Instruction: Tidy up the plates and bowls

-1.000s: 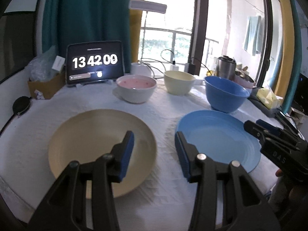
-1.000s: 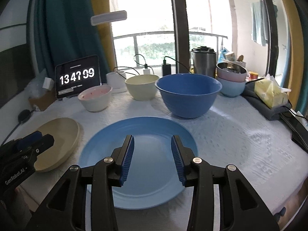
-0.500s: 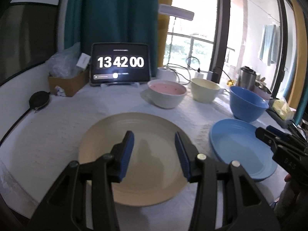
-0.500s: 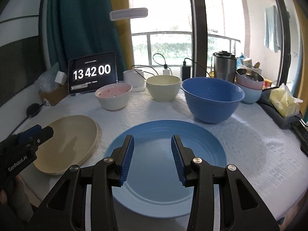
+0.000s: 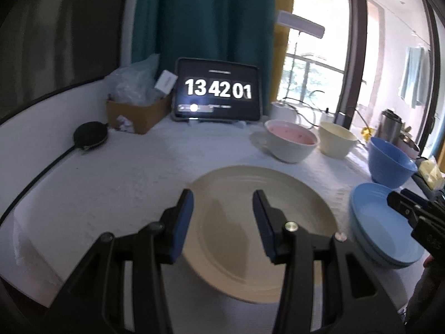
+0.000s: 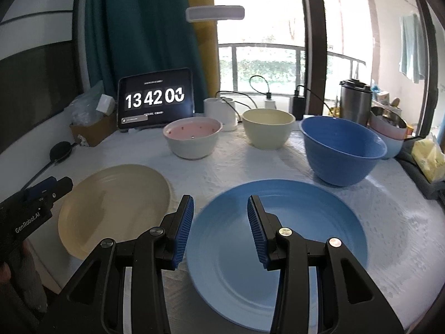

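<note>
Left gripper (image 5: 222, 217) unclenched, empty, above the beige plate (image 5: 278, 222). Right gripper (image 6: 219, 220) likewise parted, empty, over the blue plate (image 6: 306, 236). Plates side by side at the near edge of the table (image 6: 403, 222), narrow gap between. Far row: pink bowl (image 6: 192, 139), cream bowl (image 6: 268, 130), blue bowl (image 6: 342, 150). Open cloth left of the beige plate.

Cream plate (image 6: 111, 203) and light blue plate (image 6: 275, 253) are set on a white textured tablecloth (image 6: 389, 222). Bowls: white with pink, dark-speckled interior (image 6: 192, 139); pale cream (image 6: 268, 128); deep blue (image 6: 342, 150). Gripper pads (image 6: 183, 228) are blue, ribbed.
</note>
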### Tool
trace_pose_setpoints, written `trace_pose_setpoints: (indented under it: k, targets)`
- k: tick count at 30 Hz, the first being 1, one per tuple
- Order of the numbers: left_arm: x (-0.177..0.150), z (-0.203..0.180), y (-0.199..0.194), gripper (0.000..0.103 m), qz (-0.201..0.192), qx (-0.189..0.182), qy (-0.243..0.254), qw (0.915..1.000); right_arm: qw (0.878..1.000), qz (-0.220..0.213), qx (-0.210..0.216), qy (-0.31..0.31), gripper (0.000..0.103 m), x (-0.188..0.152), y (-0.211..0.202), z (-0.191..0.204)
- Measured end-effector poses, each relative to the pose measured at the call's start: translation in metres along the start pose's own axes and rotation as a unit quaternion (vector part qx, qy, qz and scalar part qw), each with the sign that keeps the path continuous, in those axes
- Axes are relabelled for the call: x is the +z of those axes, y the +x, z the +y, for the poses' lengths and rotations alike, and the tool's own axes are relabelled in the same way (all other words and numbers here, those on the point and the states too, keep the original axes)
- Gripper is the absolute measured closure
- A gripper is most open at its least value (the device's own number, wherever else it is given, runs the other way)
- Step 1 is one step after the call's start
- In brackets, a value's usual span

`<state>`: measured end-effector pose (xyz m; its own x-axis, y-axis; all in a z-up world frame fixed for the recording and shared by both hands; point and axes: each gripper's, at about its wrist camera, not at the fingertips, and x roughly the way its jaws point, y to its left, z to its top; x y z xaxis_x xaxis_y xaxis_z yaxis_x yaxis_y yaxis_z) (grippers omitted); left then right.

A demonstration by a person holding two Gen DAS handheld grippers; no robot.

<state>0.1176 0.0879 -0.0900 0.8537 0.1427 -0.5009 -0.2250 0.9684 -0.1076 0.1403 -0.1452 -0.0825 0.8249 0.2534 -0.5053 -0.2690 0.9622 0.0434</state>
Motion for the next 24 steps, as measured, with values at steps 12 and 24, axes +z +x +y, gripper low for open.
trace_pose_setpoints:
  k: [12,24]
  targets:
    - [-0.006,0.031,0.010,0.057,0.014,0.028,-0.020,0.9993,0.999,0.022,0.034,-0.012,0.060,0.002,0.026,0.029]
    - [-0.020,0.044,0.030,0.054,0.047,0.031,-0.030,0.9979,0.997,0.062,0.047,-0.013,0.060,-0.006,0.051,0.043]
